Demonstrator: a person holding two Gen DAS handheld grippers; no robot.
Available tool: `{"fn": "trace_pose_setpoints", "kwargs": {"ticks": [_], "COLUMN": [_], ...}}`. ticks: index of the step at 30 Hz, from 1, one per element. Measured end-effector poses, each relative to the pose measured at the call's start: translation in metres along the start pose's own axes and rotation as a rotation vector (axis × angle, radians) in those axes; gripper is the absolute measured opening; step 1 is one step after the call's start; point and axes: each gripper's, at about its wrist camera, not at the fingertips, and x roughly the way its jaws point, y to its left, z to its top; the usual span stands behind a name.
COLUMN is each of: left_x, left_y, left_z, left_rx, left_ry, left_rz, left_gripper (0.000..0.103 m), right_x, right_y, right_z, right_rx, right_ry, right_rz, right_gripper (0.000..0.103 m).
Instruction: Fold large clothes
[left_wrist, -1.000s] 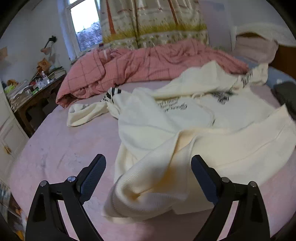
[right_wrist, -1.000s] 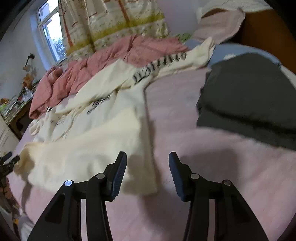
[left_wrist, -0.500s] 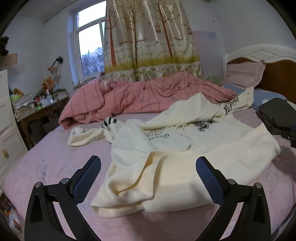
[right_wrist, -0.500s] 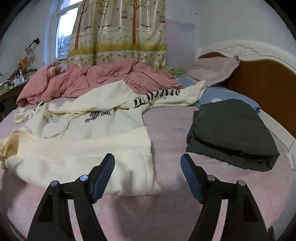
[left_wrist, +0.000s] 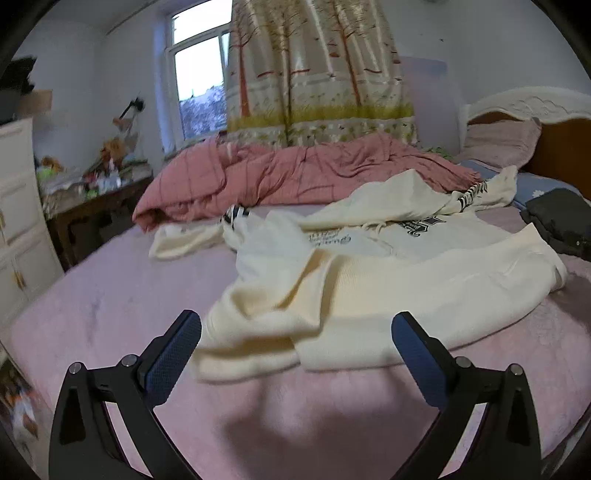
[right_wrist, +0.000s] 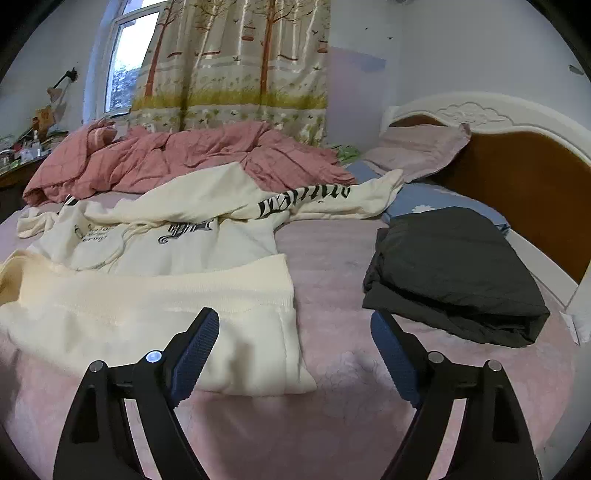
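Cream hoodie (left_wrist: 388, 273) (right_wrist: 147, 280) lies crumpled on the pink bed sheet (left_wrist: 122, 295), its hem folded up over the chest toward the red quilt (left_wrist: 295, 173). Black lettering runs along one sleeve and across the chest, too distorted to read. The left gripper (left_wrist: 295, 339) and right gripper (right_wrist: 295, 343) hover spread wide, grasping nothing, near the hem. A folded dark garment (right_wrist: 454, 273) sits beside the hoodie.

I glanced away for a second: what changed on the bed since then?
Both hand-held grippers, left and right, pulled back and tilted up from the cream hoodie; the right one's jaws opened wider. Neither holds anything. The hoodie and the folded dark garment stayed put.
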Motion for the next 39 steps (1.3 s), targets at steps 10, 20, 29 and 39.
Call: {"fn": "trace_pose_setpoints", "kwargs": {"ticks": [10,20,29,39], "left_x": [0.01,0.012,0.012,0.019], "left_y": [0.012,0.025,0.026,0.029], "left_z": [-0.013,-0.017,-0.019,-0.021], "left_rx": [-0.046,-0.107,-0.114,-0.108], "left_ry": [0.016,0.037,0.038,0.066], "left_rz": [0.066,0.078,0.099,0.139], "left_gripper": [0.103,0.103,0.103,0.103], "right_x": [0.003,0.026,0.046,0.103], "right_y": [0.001,-0.025,-0.065,-0.036], "right_z": [0.003,-0.004,-0.011,-0.023], "right_rx": [0.041,0.143,0.276,0.29], "right_ry": [0.028,0.146,0.212,0.384], "right_rz": [0.078,0.174,0.255,0.28], "right_gripper": [0.086,0.086,0.078,0.015]}}
